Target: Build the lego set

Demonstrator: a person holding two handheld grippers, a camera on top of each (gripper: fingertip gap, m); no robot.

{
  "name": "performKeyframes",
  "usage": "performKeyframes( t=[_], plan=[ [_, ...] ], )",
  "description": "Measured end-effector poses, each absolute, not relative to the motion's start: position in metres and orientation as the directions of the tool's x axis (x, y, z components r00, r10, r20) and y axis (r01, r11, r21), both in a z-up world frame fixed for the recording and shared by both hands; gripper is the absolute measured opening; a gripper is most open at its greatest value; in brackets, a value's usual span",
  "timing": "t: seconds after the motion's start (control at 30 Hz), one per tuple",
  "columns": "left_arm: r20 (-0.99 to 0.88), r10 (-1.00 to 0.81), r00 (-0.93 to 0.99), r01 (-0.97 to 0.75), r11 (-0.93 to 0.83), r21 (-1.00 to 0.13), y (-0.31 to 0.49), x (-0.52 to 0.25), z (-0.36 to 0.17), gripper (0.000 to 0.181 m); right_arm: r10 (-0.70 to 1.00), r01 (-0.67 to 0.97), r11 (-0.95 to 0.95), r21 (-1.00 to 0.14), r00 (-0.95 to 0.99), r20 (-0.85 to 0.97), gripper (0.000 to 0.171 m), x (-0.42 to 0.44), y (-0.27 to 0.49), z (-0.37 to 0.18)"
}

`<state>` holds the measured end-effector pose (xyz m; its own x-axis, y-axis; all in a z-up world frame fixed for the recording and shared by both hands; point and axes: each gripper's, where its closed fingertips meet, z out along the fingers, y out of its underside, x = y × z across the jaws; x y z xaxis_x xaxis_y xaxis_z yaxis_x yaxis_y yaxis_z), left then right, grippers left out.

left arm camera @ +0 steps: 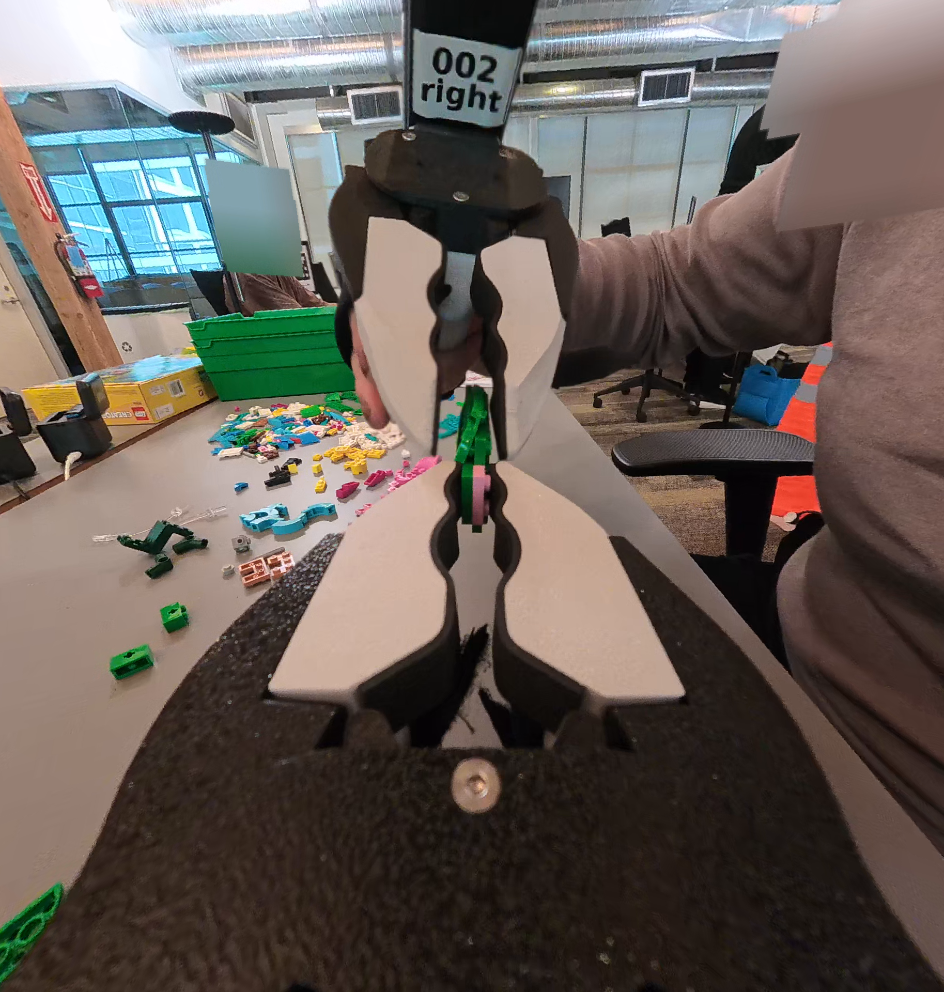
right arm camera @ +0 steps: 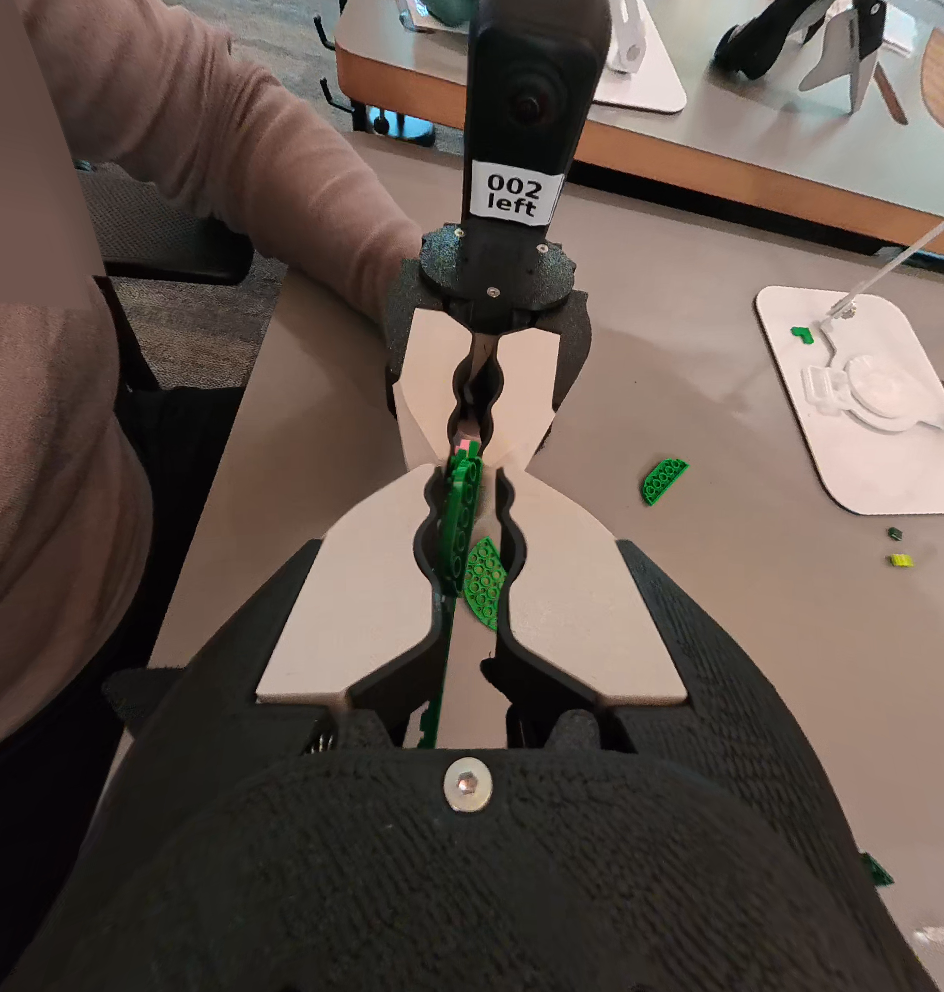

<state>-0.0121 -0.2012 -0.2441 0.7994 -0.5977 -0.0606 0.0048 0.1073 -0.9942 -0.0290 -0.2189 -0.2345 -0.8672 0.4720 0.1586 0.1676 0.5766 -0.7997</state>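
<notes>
Both grippers' fingers (left arm camera: pixel 555 569) half hide the green assembly (right arm camera: pixel 461 515)

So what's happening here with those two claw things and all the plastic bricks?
A seated person holds a two-finger gripper in each hand and is building a Lego model. The left gripper is shut on a small green-and-pink piece; the right gripper faces it tip to tip, shut on a green plate assembly. The two parts meet above the table edge. A pile of loose bricks waits farther back.
</notes>
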Motion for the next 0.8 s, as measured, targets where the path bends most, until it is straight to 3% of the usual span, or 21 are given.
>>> performKeyframes(
  t=[0.27, 0.5, 0.8],
  plan=[
    [-0.041, -0.599, 0.799, 0.032, 0.112, -0.993, -0.202, -0.014, -0.241, 0.008, 0.49, 0.162, 0.543, -0.824, -0.858, 0.155, 0.024, -0.027, -0.215, -0.23],
    [-0.017, -0.598, 0.801, 0.066, 0.117, -0.991, -0.203, -0.018, -0.238, 0.008, 0.546, 0.082, 0.546, -0.834, -0.79, 0.28, 0.031, -0.019, -0.198, -0.221],
    [-0.02, -0.607, 0.795, 0.07, 0.124, -0.99, -0.205, -0.016, -0.236, 0.008, 0.574, 0.069, 0.521, -0.851, -0.765, 0.29, 0.008, -0.02, -0.205, -0.226]
  ],
)
